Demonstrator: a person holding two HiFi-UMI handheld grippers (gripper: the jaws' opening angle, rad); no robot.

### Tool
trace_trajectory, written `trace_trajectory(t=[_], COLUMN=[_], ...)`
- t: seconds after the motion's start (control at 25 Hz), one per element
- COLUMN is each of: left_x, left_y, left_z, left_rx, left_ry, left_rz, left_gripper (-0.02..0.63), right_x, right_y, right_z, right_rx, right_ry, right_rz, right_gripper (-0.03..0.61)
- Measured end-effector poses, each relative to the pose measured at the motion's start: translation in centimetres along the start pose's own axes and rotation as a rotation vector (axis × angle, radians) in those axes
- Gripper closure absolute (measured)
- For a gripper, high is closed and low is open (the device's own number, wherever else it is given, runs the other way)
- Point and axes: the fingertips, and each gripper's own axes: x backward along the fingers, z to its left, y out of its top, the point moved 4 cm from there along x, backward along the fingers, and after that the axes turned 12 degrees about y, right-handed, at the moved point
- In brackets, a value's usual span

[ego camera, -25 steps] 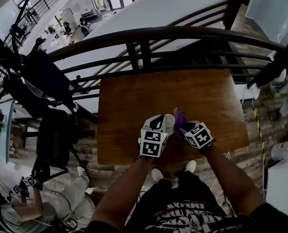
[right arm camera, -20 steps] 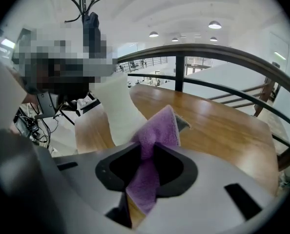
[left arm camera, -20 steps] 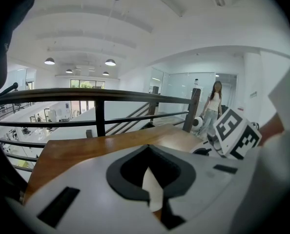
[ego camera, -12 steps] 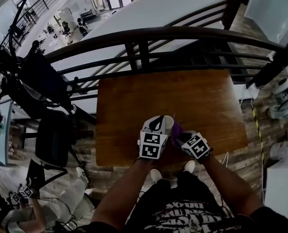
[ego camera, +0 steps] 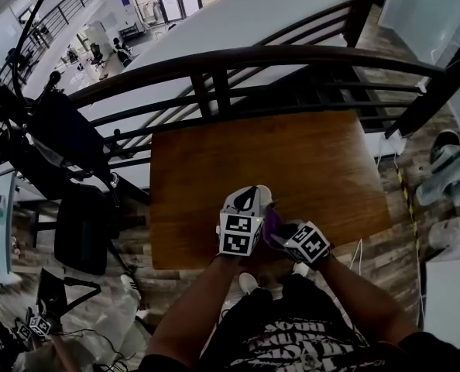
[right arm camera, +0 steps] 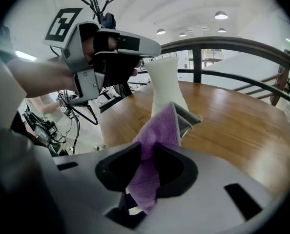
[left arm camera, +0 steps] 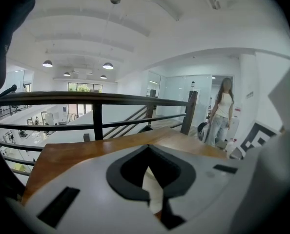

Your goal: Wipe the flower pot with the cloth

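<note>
Right gripper view, nearest first: the right tool [right arm camera: 176,123] has its jaws nearly together, pinching a purple cloth [right arm camera: 155,145]. One fold stands up over the jaw tips and the rest hangs below. Nothing else is in that tool.

Just beyond the fold is the white flower pot [right arm camera: 164,82], upright and very close to the cloth. Contact cannot be confirmed from here. The pot's foot is hidden behind the cloth, so whether it rests on the desk [right arm camera: 233,126] is unclear.

The left tool [right arm camera: 106,52] comes in from the upper left at the pot's rim. Its own view shows a sliver of white wall clamped between narrow jaws, so it is closed on the pot.

Farther off are bare desk boards, then a dark railing [right arm camera: 233,45].

Judgement on the wipe:
- Lay the raised fold flat on the pot's wall, not on an edge of it.
- Stroke along the wall with light, even pressure.
- Hold the left tool rigid, since a hard sideways push could lever the pot out of that thin rim grip.
- Turn the pot between strokes to bring fresh faces round.
</note>
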Motion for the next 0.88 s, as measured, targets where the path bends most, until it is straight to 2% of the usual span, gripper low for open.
trace_trajectory(t=[0.16, 0.4, 0.6, 0.88], left_x=[0.3, 1.6, 2.5, 3.3], left_y=[0.3, 0.5, -0.1, -0.2], left_z=[0.0, -0.4, -1.0, -2.9], left_rx=[0.007, 0.052, 0.096, 0.11], left_ry=[-0.001, -0.013, 0.004, 0.031], left_rz=[-0.016, -0.024, -0.015, -0.008], left_gripper=[0.614, 0.614, 0.614, 0.614], right_x=[1.5, 4.5, 6.9, 10.3], right_y=[-0.2, -0.6, -1.2, -3.0], right_z=[0.0, -2.4, -4.5, -8.7], right_rx=[-0.012, -0.038, -0.057, -0.088], right_ry=[-0.046, -0.155, -0.193, -0.251], right_rz=[-0.005, -0.046, -0.075, -0.08], right_gripper=[0.499, 0.499, 0.499, 0.499])
